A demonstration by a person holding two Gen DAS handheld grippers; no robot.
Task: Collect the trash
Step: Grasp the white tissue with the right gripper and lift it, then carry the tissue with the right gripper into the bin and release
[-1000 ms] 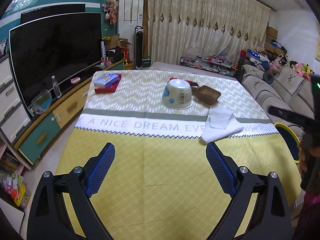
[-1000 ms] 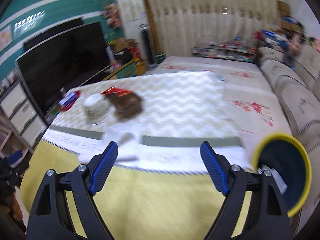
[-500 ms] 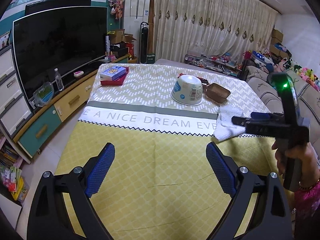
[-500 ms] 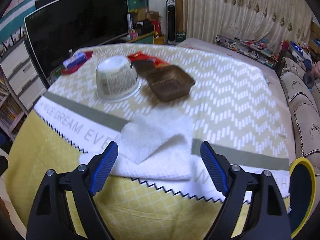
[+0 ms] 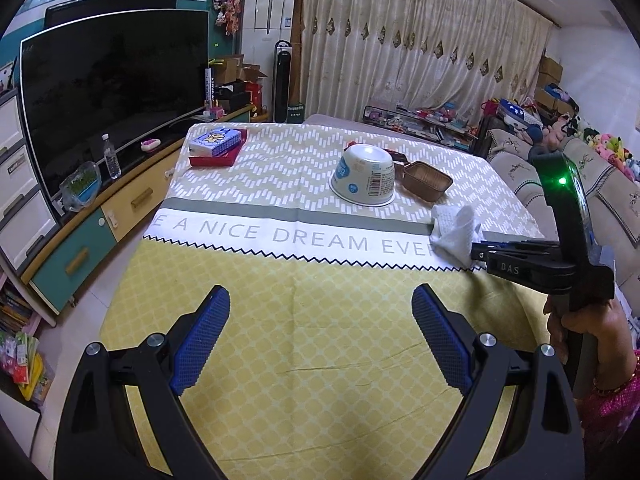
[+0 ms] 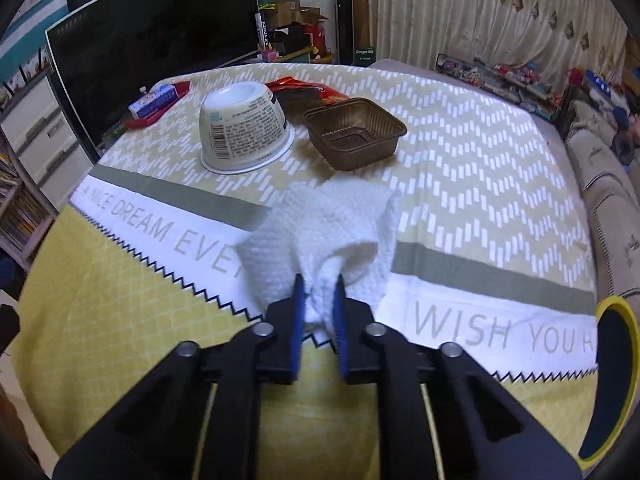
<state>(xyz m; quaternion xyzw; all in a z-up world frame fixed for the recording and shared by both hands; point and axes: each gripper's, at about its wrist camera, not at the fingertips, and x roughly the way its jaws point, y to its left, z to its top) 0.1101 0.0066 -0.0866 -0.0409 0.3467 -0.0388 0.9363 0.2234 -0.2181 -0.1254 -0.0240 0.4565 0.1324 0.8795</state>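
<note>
A white paper towel (image 6: 332,224) lies crumpled on the tablecloth; it also shows in the left wrist view (image 5: 454,229). My right gripper (image 6: 318,286) is shut on its near edge and bunches it up. Behind it stand an upturned white noodle cup (image 6: 242,126), a brown plastic tray (image 6: 354,132) and a red wrapper (image 6: 304,88). My left gripper (image 5: 320,312) is open and empty over the yellow front part of the table; the right gripper (image 5: 480,248) shows at its right.
A blue box on a red tray (image 5: 218,146) sits at the table's far left. A yellow-rimmed bin (image 6: 614,376) stands off the table's right edge. A TV (image 5: 108,96) on a cabinet is left, a sofa (image 5: 600,184) right.
My right gripper moved in over the paper towel and shut on its near edge, pulling it into a crumple. My left gripper stayed open in about the same place.
</note>
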